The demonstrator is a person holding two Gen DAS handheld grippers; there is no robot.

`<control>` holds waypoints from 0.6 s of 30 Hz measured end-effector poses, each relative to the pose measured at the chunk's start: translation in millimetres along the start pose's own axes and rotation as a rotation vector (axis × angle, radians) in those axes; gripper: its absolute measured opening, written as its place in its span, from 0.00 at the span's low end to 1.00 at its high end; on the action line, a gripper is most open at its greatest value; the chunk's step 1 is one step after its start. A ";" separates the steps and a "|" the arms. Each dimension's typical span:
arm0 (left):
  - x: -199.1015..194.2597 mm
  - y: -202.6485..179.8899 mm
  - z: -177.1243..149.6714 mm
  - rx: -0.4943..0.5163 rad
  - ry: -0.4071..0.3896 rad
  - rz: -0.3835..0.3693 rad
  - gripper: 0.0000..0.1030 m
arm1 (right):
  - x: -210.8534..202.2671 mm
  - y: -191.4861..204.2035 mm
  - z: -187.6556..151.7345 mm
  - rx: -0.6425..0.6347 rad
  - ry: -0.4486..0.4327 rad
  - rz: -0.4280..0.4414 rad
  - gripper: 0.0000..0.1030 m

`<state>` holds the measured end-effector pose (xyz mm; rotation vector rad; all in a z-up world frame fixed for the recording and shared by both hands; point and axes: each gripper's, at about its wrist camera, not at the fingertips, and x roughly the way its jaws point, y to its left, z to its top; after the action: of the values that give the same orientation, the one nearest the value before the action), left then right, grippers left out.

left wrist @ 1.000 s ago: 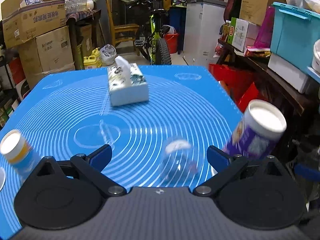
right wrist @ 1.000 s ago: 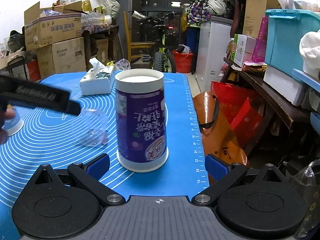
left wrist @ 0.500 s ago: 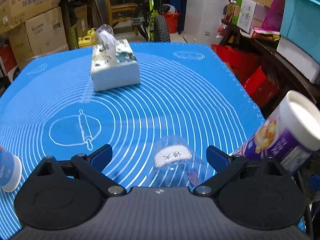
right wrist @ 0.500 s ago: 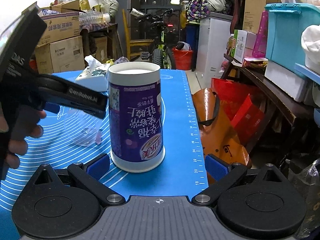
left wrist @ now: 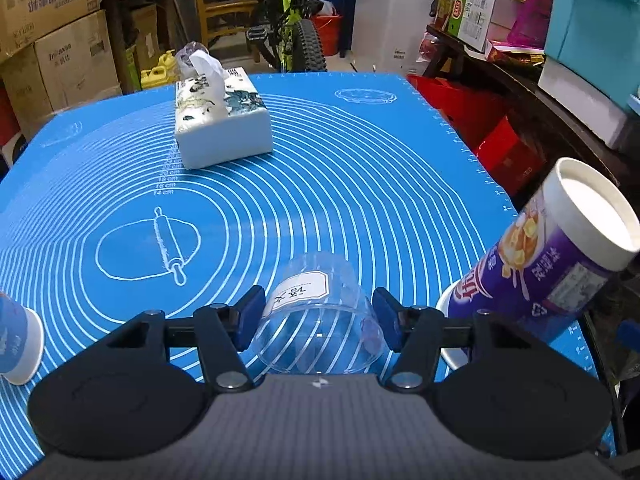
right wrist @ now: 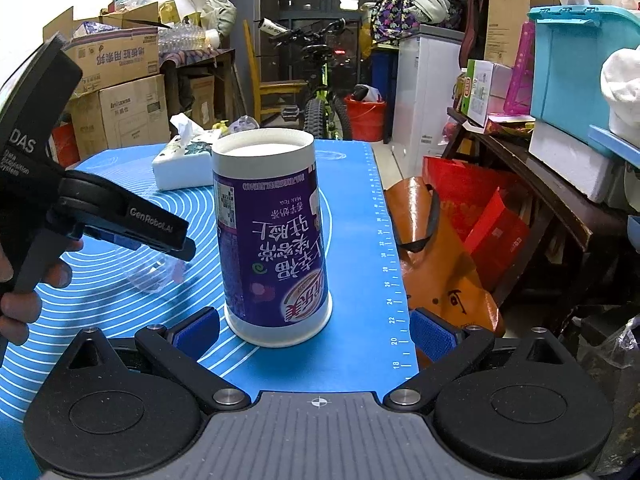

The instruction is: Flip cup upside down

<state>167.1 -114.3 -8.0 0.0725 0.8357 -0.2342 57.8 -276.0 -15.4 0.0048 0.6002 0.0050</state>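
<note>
A clear plastic cup [left wrist: 316, 320] with a white label lies on its side on the blue mat [left wrist: 320, 168], its base pointing away from me. My left gripper [left wrist: 319, 318] has its blue pads on both sides of the cup, closed in against its walls. In the right wrist view the cup [right wrist: 154, 274] shows faintly under the left gripper's arm [right wrist: 132, 220]. My right gripper [right wrist: 314, 334] is open and empty, low at the mat's near right edge, just in front of the purple paper cup [right wrist: 272, 236].
The tall purple paper cup [left wrist: 548, 256] stands upside down close to the right of the clear cup. A tissue box [left wrist: 220, 128] sits at the mat's far middle. A blue-and-white paper cup [left wrist: 16, 340] stands at the left. The mat's right edge [right wrist: 394, 280] drops to bags and clutter.
My left gripper moved forward and down over the clear cup, and its fingers closed in from wide open onto the cup's sides. The right gripper stayed nearly still.
</note>
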 end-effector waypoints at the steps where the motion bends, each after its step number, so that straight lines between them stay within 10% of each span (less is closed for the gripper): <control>1: -3.6 1.4 -1.2 0.000 -0.002 -0.003 0.58 | -0.9 0.4 0.0 0.000 -0.001 0.000 0.98; 18: -76.2 47.7 -67.2 -0.041 -0.010 0.032 0.58 | -27.0 40.4 -7.1 -0.029 -0.006 0.082 0.98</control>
<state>80.2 -43.9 2.1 0.0462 0.8285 -0.1868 31.4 -235.8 -5.8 0.0017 0.5938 0.0933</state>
